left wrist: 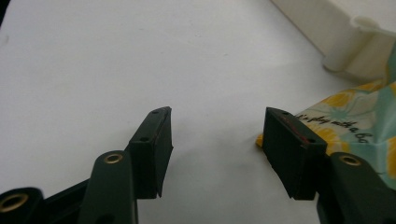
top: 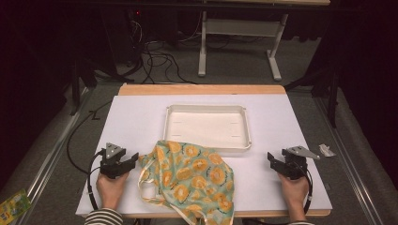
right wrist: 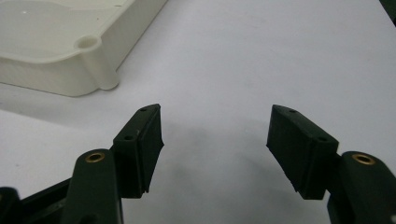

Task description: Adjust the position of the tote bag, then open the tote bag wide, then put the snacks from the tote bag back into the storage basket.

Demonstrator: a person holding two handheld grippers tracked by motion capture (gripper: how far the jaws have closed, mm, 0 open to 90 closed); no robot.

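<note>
High view: the left gripper point(top: 133, 161) rests on the white counter point(top: 136, 122), held from behind by a hand point(top: 111, 187) with a striped sleeve. Its fingers stand apart with nothing between them. The patterned cloth point(top: 195, 180) (orange citrus print on pale green) lies crumpled just beyond those fingers, its near edge almost at their tips; whether it touches them I cannot tell from here. The right gripper point(top: 273, 161) sits on the far side of the cloth, well apart from it, fingers likewise spread and empty. A white tray point(top: 206, 110) lies ahead of both sets of fingers, and the cloth's upper edge laps against its near rim.

Left gripper view: the fingers point(left wrist: 152, 149) are wide open over bare counter point(left wrist: 93, 60). The cloth point(left wrist: 355, 116) lies just outside the right-hand finger and partly behind it, not in the gap. A corner of the tray point(left wrist: 336, 42) sits beyond the cloth.

Right gripper view: the fingers point(right wrist: 140, 149) are open, with only counter point(right wrist: 280, 51) between them. The tray's corner point(right wrist: 88, 60) lies ahead and to the left of the left-hand finger, clear of it.
</note>
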